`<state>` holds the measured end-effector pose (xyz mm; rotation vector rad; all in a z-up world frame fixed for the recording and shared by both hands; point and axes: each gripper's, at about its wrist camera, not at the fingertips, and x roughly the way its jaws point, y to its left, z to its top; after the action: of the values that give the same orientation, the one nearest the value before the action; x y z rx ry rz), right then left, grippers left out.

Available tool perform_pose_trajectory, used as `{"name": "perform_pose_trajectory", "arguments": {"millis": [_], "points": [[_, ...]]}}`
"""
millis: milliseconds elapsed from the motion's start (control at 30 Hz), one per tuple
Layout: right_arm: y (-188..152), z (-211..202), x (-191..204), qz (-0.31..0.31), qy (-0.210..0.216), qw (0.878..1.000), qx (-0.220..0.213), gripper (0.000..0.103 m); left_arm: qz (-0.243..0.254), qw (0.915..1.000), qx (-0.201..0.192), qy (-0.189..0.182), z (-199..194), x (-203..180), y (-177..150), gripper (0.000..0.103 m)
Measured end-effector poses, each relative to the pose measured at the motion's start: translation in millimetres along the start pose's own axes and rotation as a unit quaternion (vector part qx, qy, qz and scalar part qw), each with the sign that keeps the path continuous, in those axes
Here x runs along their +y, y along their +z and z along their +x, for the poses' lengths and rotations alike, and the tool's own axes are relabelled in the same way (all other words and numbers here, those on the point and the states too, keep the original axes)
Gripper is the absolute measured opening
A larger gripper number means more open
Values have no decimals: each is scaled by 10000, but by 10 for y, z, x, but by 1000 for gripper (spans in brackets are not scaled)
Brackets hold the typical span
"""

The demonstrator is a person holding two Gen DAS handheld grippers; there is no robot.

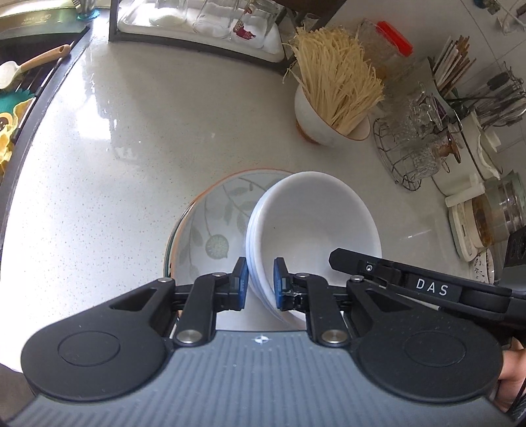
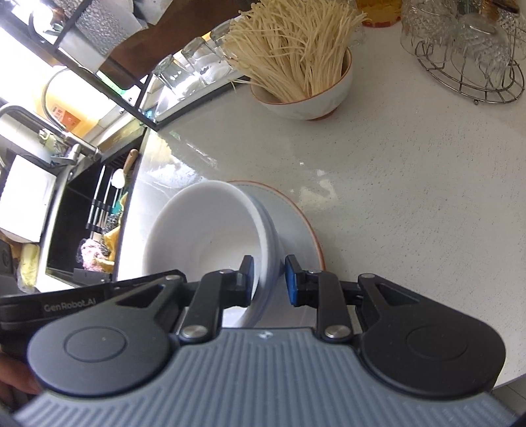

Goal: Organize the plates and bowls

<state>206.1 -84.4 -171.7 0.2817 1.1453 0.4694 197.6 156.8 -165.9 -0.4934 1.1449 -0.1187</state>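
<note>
In the left wrist view, the left gripper (image 1: 260, 284) has its two blue pads clamped on the rim of a stack of white bowls (image 1: 312, 223). One pad is outside the rim and one is inside, close together, with the bowl wall pinched between them. The bowls sit tilted over a plate with green leaves (image 1: 210, 223) and an orange edge. The plate lies flat on the white speckled counter (image 1: 131, 131). The right gripper (image 1: 411, 282) comes in from the right side and reaches the other side of the bowls. White letters on it read "DAS". Farther back stands a bowl of dry noodles (image 1: 332, 98). Near it are a wire rack of glass cups (image 1: 411, 138) and a jar with a red lid (image 1: 384, 42). A tray of glasses (image 1: 203, 23) sits at the back, and a dark sink (image 1: 29, 75) is at the left.

In the right wrist view, the right gripper (image 2: 269, 279) also pinches the bowl rim, one blue pad inside and one outside. The white bowls (image 2: 203, 236) lean to the left over the plate (image 2: 296, 230), which rests on the counter (image 2: 411, 197). The left gripper (image 2: 65, 305) shows at the left edge, with the words "GenRobot.AI" on it. The noodle bowl (image 2: 302, 82) stands behind, the wire rack (image 2: 470, 49) is at the top right, and the sink (image 2: 82, 213) with a tap (image 2: 59, 144) is at the left
</note>
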Motion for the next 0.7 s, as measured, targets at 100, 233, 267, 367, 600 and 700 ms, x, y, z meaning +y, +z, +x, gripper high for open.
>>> {"name": "perform_pose_trajectory", "arguments": {"millis": [100,233,267,367,600,700], "points": [[3,-1,-12,-31,-98,9999,-28,24,77,9999,45,-58,19,-21,12,23],[1,37,-34,86,18,10000,31,24,164,9998,107,27,36,-25,21,37],[-6,43,-29,73,55,10000,34,25,219,9996,144,57,40,-32,27,42],[-13,30,-2,-18,123,9999,12,30,668,9974,35,266,17,-111,23,55],[25,-144,56,-94,147,9996,-223,42,733,9971,-142,164,-120,-118,47,56],[42,-254,90,-122,156,9991,-373,42,717,9969,-314,61,-273,-114,69,56]]}}
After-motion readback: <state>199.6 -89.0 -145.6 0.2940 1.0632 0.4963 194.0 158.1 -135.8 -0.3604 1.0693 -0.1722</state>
